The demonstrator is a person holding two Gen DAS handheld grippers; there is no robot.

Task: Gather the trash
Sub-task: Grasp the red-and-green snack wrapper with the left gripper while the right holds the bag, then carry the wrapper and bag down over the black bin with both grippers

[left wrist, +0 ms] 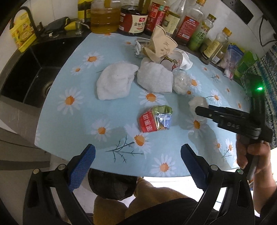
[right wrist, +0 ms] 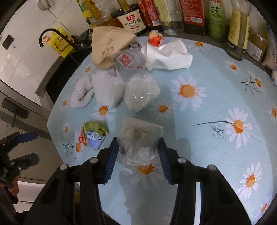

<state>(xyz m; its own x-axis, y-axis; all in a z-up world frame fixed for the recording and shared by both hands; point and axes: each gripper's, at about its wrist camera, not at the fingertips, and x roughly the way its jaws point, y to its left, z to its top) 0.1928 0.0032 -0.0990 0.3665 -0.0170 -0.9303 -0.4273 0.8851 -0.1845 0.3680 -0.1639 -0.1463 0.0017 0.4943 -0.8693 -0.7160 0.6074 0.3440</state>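
Bottle tops (right wrist: 173, 10) cut off, left gripper (right wrist: 15, 148) partly out of frame

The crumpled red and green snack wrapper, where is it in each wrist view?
Left wrist view: crumpled red and green snack wrapper at centre, beyond the open left hand-held gripper.
Right wrist view: wrapper lower left, left of the right hand-held gripper.
Shared landmark: the two folded white towels behind it.

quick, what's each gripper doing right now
Left gripper: open, empty.
Right gripper: open, fingers either side of a clear plastic bag, not clamped.
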